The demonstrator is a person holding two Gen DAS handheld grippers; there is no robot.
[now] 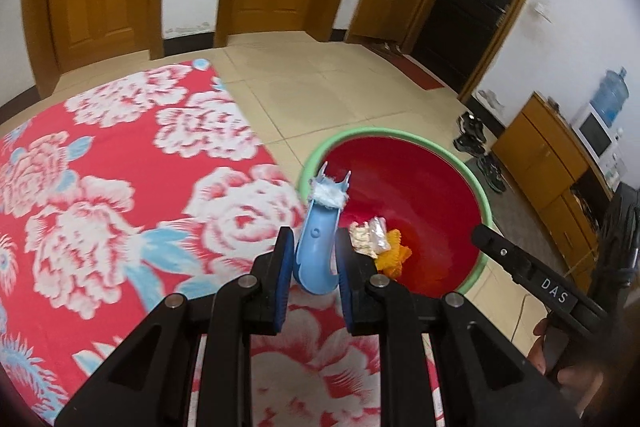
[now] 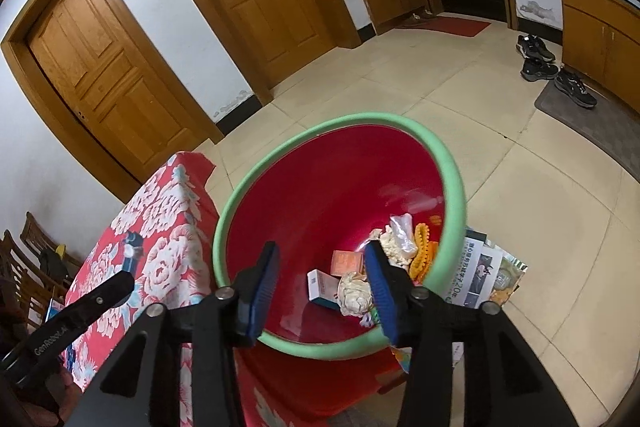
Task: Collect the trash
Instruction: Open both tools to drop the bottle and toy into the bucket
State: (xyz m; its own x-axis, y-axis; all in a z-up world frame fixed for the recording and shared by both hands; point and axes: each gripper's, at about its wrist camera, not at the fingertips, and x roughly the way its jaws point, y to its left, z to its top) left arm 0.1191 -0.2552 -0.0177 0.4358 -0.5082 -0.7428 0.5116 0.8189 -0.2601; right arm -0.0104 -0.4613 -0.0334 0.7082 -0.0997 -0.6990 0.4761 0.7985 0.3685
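My left gripper (image 1: 316, 255) is shut on a light blue plastic piece (image 1: 318, 239) with white fluff at its tip, held over the edge of the flowered table beside the red bin (image 1: 420, 171) with a green rim. My right gripper (image 2: 322, 279) is open and empty, hovering over the red bin (image 2: 320, 195). Inside the bin lie crumpled paper (image 2: 354, 293), small boxes (image 2: 324, 287), a plastic wrapper (image 2: 400, 227) and an orange piece (image 2: 424, 247). The right gripper's body shows in the left wrist view (image 1: 528, 267).
The table has a red flowered cloth (image 1: 120, 187). Papers and magazines (image 2: 480, 275) lie on the tiled floor beside the bin. Shoes (image 2: 552, 67), a mat, wooden cabinets and doors stand farther off. Chairs (image 2: 36, 259) stand at the left.
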